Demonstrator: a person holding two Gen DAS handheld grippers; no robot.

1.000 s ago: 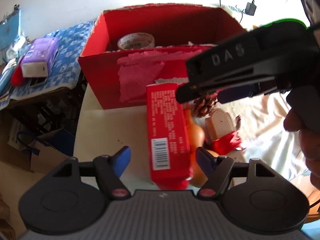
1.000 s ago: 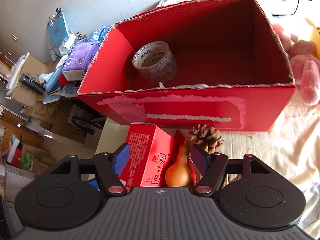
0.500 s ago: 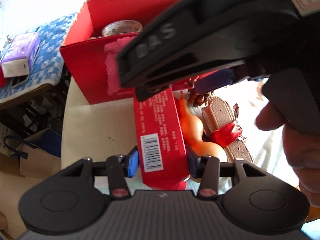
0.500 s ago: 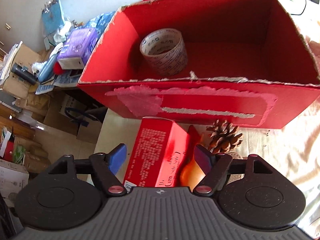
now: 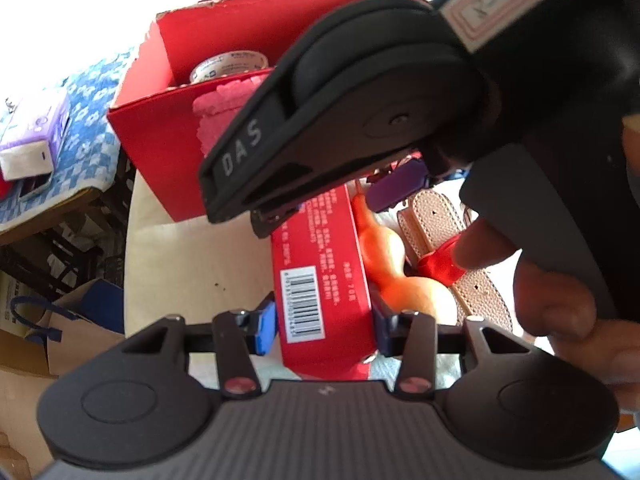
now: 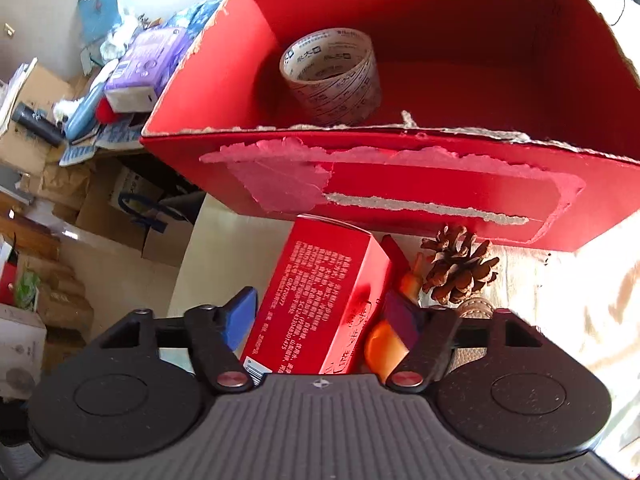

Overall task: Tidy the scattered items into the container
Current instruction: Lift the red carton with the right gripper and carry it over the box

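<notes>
Left wrist view: our left gripper [image 5: 322,330] clamps the red carton [image 5: 320,276] between both pads; the gourd [image 5: 390,256] lies just right of it, the strap [image 5: 452,240] further right. Ahead stands the box [image 5: 160,136]. Right wrist view: our right gripper [image 6: 320,318] straddles the carton [image 6: 320,300], jaws spread, pads clear. The pinecone [image 6: 460,266] sits ahead-right; tape [image 6: 332,76] rests inside the box [image 6: 400,184].

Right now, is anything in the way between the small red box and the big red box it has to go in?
Only the container's own front wall. The small red box lies right below the big red box, so it must be lifted over that torn rim. Inside, only a tape roll sits at the left; the rest looks free.
</notes>
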